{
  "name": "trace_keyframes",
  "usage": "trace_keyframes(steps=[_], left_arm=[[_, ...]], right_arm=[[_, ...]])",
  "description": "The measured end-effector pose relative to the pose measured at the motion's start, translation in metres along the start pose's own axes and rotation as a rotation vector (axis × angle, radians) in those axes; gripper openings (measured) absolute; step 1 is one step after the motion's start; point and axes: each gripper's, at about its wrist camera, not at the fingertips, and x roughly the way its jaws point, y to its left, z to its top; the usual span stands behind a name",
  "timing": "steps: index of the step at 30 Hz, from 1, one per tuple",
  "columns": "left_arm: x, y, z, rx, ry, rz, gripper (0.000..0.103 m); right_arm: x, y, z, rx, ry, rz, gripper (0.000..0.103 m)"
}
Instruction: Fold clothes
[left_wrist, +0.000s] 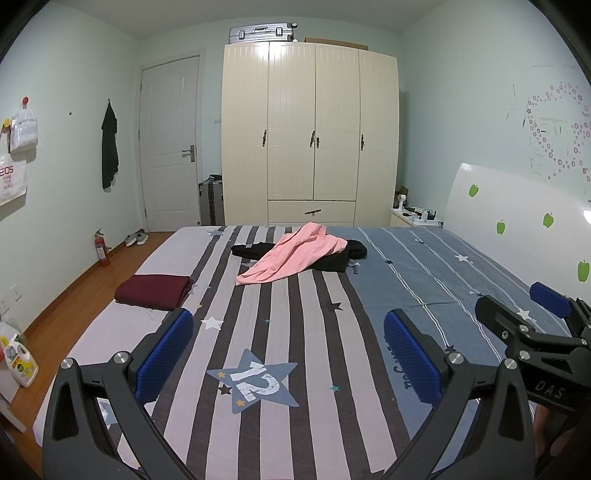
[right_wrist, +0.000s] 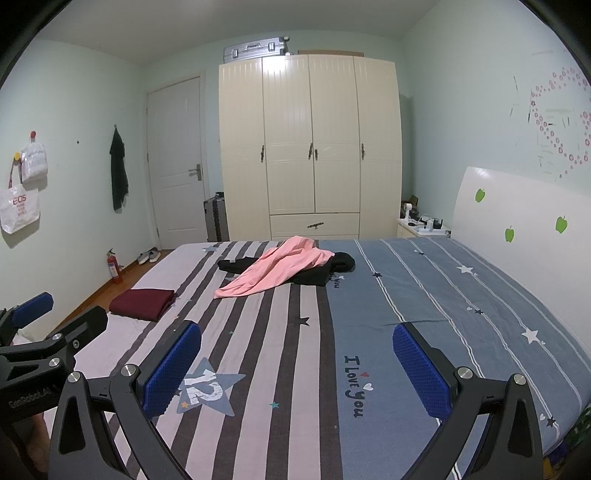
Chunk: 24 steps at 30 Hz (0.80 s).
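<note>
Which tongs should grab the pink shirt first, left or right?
Probably the left tongs, though it's close. Both are open and empty, hovering over the bed far from the clothes. The pink shirt trails its loose end toward the left side, over the black garment. The right tongs sit further right.

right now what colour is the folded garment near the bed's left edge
Dark maroon: the folded garment shows best in the left wrist view.

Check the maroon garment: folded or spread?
Folded. The maroon garment lies as a neat flat rectangle with stacked layers at its edge, near the bed's left side.
</note>
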Motion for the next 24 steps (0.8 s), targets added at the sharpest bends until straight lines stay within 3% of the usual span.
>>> trace_keyframes(steps=[24], left_arm=[[-0.0019,-0.0051,0.0025,0.012,-0.010,0.003,0.102]], right_arm=[[0.0002,0.0017,0.0054,0.004,-0.004,-0.001,0.103]])
